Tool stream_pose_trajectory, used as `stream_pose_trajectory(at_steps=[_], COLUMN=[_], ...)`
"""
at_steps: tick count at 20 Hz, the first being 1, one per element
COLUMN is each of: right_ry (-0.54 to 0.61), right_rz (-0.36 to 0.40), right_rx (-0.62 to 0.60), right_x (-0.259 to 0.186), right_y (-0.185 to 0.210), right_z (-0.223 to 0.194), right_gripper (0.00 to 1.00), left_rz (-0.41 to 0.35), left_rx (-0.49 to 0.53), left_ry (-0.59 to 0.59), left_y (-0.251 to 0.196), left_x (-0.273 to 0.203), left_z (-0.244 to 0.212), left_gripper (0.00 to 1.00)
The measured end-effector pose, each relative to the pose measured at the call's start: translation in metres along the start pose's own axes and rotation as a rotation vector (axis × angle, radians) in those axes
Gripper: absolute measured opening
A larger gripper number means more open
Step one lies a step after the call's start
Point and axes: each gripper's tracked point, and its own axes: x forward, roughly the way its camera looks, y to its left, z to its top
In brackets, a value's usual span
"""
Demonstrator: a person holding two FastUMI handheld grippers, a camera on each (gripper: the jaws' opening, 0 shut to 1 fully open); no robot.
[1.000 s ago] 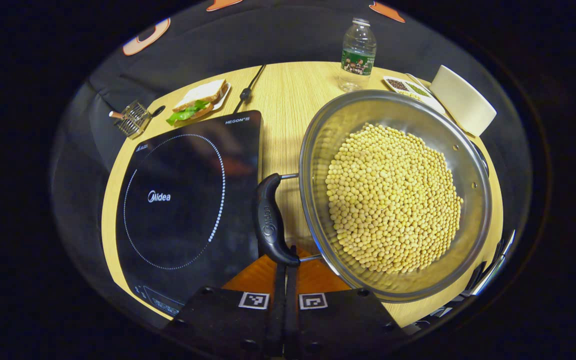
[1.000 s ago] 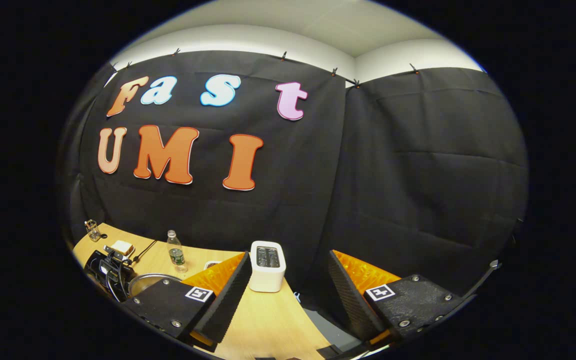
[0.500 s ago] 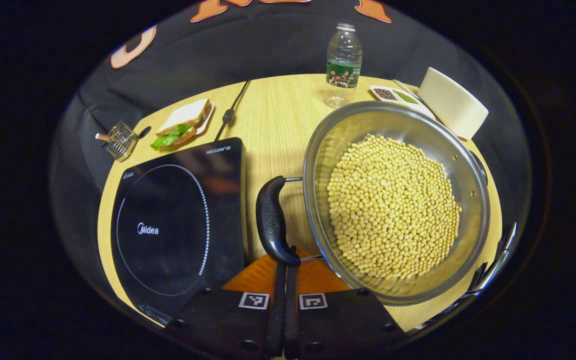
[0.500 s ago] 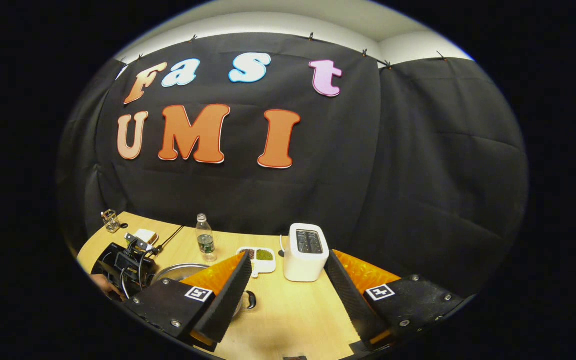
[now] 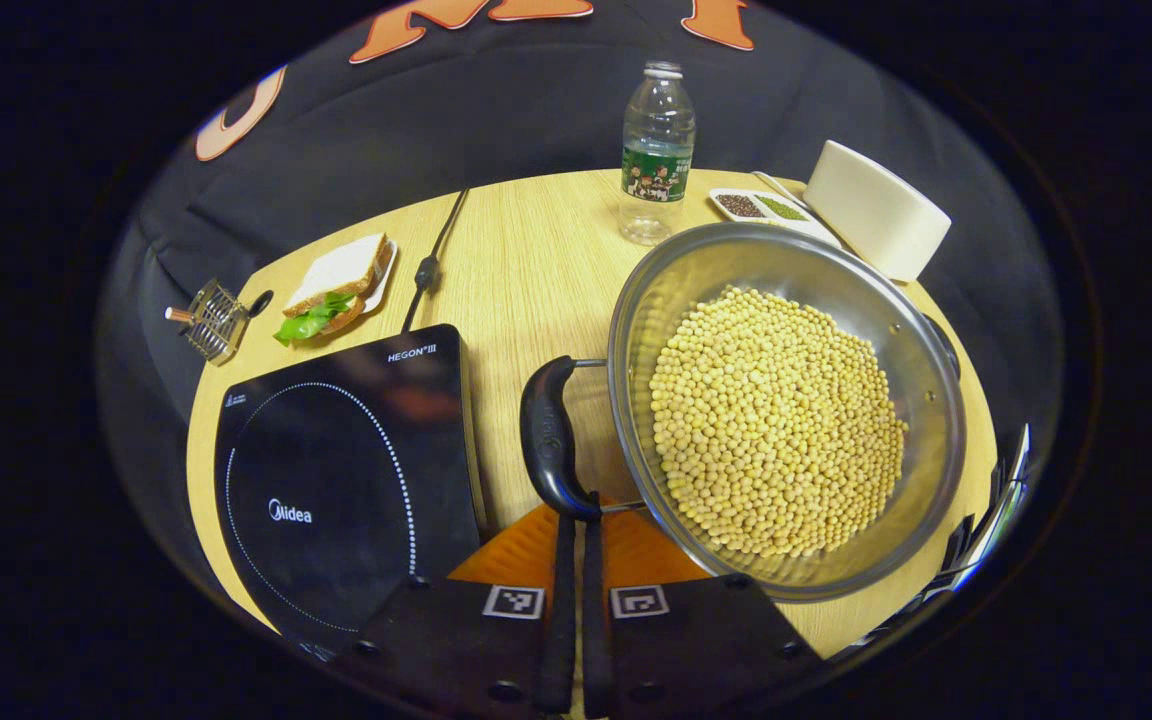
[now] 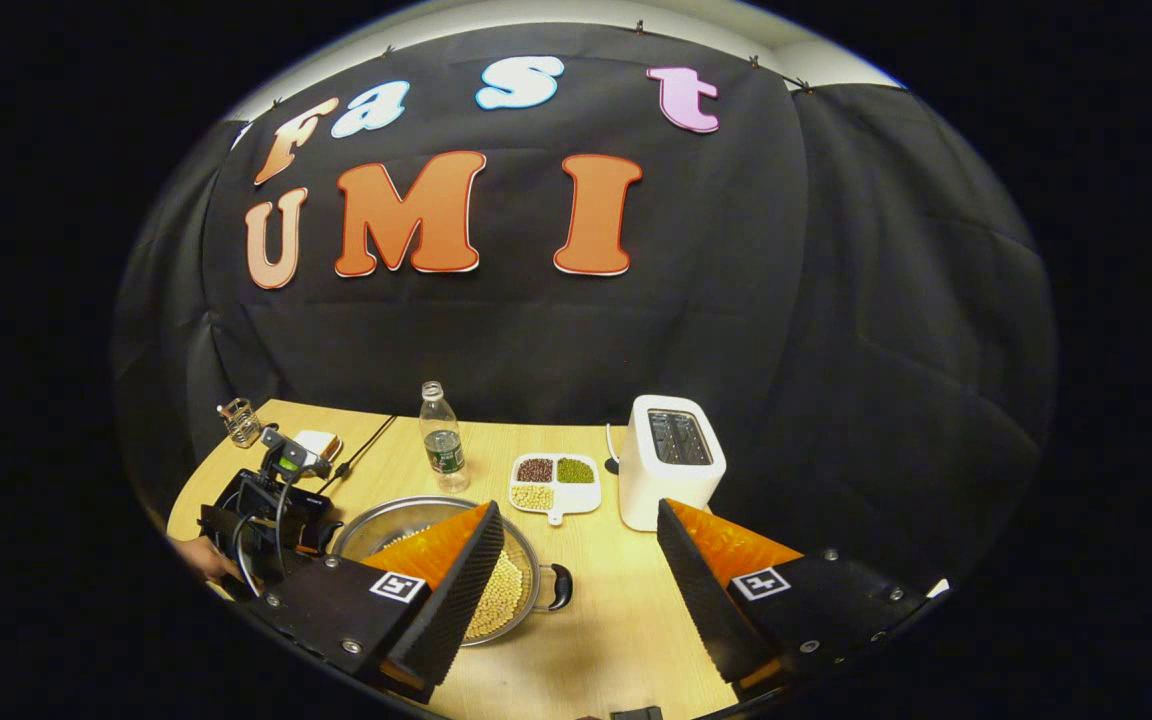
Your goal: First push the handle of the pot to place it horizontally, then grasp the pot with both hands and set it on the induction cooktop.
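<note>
A steel pot (image 5: pixel 681 275) full of yellow beans (image 5: pixel 776 420) sits on the wooden table, to the right of the black induction cooktop (image 5: pixel 336 470). The pot's black side handle (image 5: pixel 547 440) stands between them. My left gripper (image 5: pixel 573 512) is shut, with its fingertips against the near end of that handle. In the right gripper view, my right gripper (image 6: pixel 576 560) hovers open above the table, close to the pot (image 6: pixel 376 518) and over its other small black handle (image 6: pixel 562 587). The left gripper's housing (image 6: pixel 271 500) shows at the pot's far side.
A water bottle (image 5: pixel 656 150), a divided dish of beans (image 5: pixel 761 207) and a white toaster (image 5: pixel 876 210) stand behind the pot. A sandwich (image 5: pixel 336 285) and a wire basket (image 5: pixel 206 320) lie at the far left. A cable (image 5: pixel 426 270) runs toward the cooktop.
The left gripper has drawn back a little, still shut at the handle. The right gripper has tipped down toward the table, bringing the pot, dish and toaster into its view.
</note>
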Motion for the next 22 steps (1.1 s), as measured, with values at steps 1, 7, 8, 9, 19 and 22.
stream_pose_trajectory(at_steps=[1, 7, 8, 9, 19, 22], right_ry=[0.020, 0.124, 0.142, 0.162, 0.312, 0.362], right_rz=[0.004, 0.043, 0.050, 0.062, 0.095, 0.088], right_rx=[0.012, 0.055, 0.058, 0.058, 0.025, 0.019], right_x=[0.007, 0.039, 0.043, 0.048, 0.090, 0.105], right_y=[0.000, 0.009, 0.012, 0.016, 0.031, 0.032], right_z=[-0.005, -0.037, -0.041, -0.048, -0.102, -0.123], right_gripper=[0.96, 0.96, 0.96, 0.95, 0.96, 0.96], left_rz=[-0.008, -0.084, -0.085, -0.084, -0.016, 0.007], left_rx=[0.002, -0.064, -0.063, -0.059, -0.162, -0.177], left_ry=[-0.009, -0.137, -0.155, -0.166, -0.117, -0.118], left_y=[0.002, 0.011, 0.011, 0.011, -0.002, -0.001], left_x=[-0.005, -0.062, -0.067, -0.070, -0.004, 0.011], left_z=[0.002, 0.021, 0.028, 0.035, 0.051, 0.055], left_gripper=[0.17, 0.74, 0.85, 0.88, 0.99, 0.99])
